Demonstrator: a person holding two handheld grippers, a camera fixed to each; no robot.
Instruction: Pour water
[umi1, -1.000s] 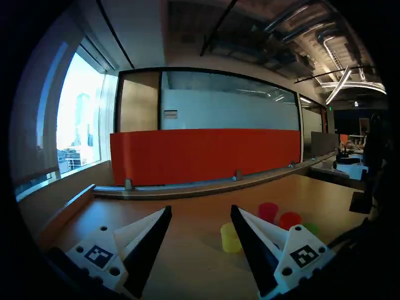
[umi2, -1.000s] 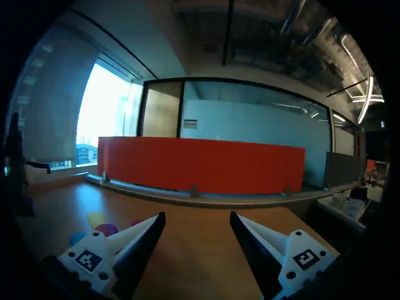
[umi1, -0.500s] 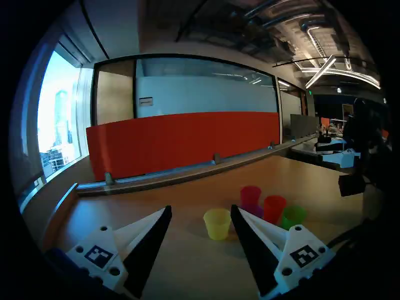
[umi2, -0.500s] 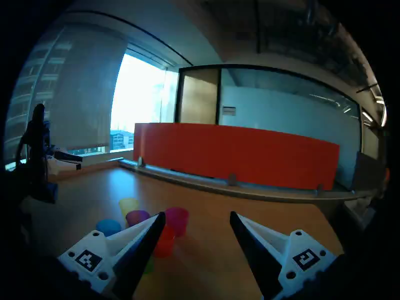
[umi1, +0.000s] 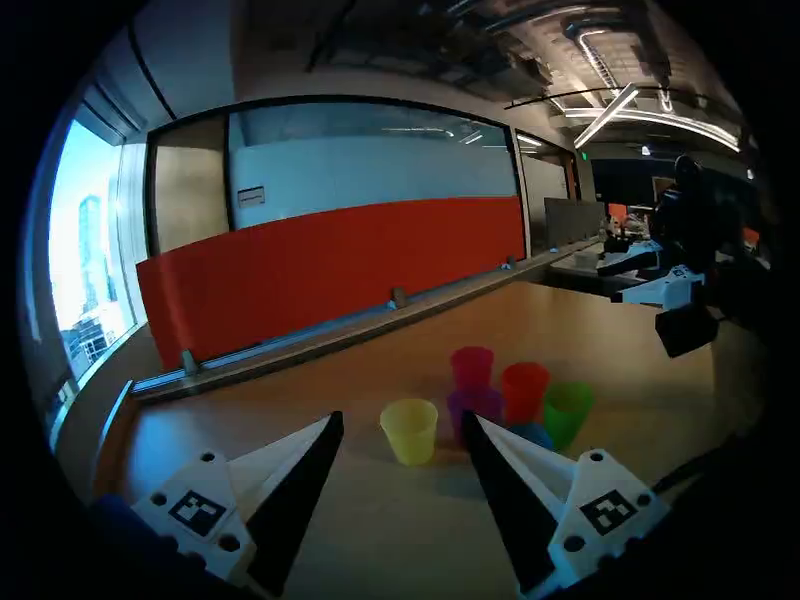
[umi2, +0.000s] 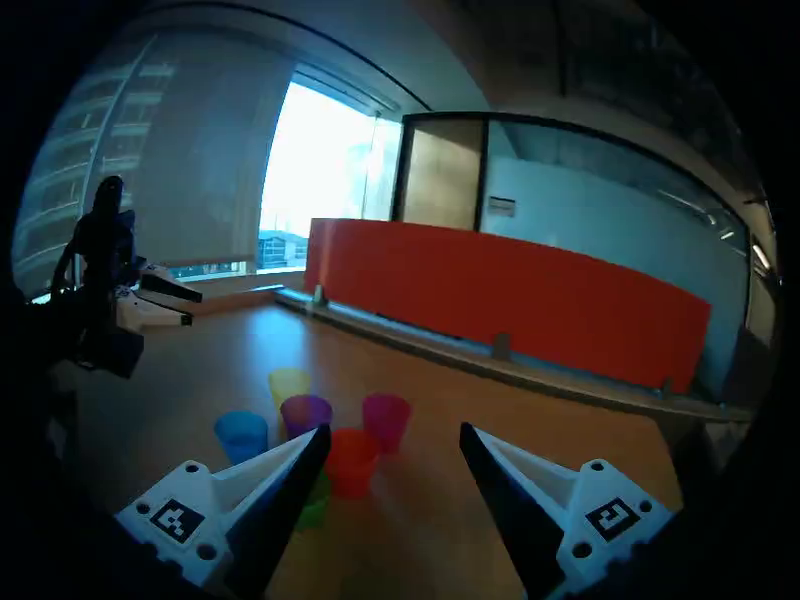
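The yellow cup (umi1: 409, 430) is standing upright on the desk (umi1: 620, 370), just apart from the rest. The pink cup (umi1: 471, 366), purple cup (umi1: 476, 404), red cup (umi1: 524, 390) and green cup (umi1: 567, 410) are huddling tight, all upright, with the blue cup (umi2: 241, 436) sitting at the cluster's edge.

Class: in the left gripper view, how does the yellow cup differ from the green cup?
The yellow cup stands alone, left of the group; the green cup sits at the group's right end, close beside the red cup. The yellow cup is pale yellow, the green cup bright green. Both stand upright, mouths up, on the wooden table.
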